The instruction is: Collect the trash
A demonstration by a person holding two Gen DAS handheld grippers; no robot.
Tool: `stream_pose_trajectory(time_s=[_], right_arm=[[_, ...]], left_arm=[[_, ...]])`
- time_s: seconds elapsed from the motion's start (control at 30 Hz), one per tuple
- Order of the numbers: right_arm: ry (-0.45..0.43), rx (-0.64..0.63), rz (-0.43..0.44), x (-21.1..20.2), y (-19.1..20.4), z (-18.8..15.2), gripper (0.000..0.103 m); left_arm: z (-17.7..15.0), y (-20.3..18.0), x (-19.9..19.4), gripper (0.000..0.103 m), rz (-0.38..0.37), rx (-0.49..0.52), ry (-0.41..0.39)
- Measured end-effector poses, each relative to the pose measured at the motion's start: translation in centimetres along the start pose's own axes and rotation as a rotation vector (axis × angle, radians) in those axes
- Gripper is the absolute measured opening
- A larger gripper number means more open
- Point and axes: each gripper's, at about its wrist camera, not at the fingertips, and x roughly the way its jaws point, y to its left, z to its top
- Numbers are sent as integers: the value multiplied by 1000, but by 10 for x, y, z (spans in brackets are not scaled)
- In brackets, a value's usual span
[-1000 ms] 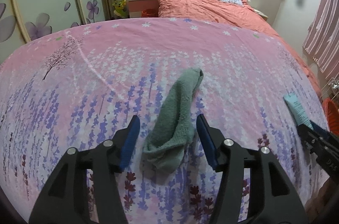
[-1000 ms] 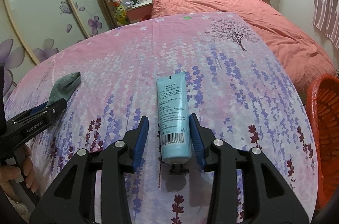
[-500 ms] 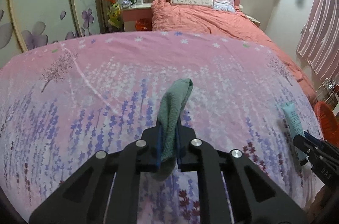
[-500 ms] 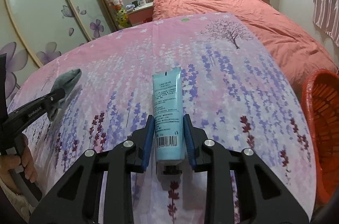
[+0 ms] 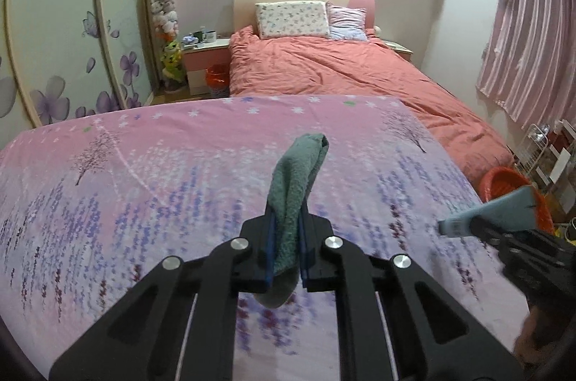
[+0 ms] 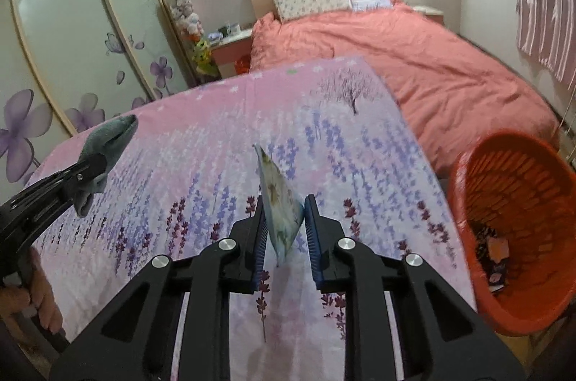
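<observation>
Left tool (image 5: 284, 247) pinching the grey-green sock (image 5: 295, 186), clear of the floral sheet (image 5: 144, 172). Right tool (image 6: 286, 229) jaws closing on the blue tube (image 6: 280, 201), tube turned edge-on between the pads; grip looks marginal, view blurred. Step: both pickups done, carry pending. Next: swing right to the orange basket (image 6: 522, 165) beside the right tool, release over its opening.
</observation>
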Motion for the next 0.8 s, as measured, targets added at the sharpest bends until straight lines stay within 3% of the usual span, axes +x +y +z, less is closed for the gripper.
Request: stream_pose_trajectory(time_s=[0.27, 0.33, 0.5, 0.6, 0.8], right_arm=[[69, 22, 65, 22, 2, 4, 25], [86, 2, 90, 20, 3, -6, 51], [111, 38, 126, 14, -6, -24, 64], [110, 32, 103, 13, -4, -26, 64], [131, 13, 85, 25, 11, -30, 52]], left_arm=[[-6, 18, -8, 12, -12, -36, 5], [-7, 23, -8, 12, -7, -38, 4], [-14, 30, -4, 12, -17, -56, 23], [-18, 29, -4, 12, -24, -57, 31], [-21, 24, -4, 12, -27, -43, 37]])
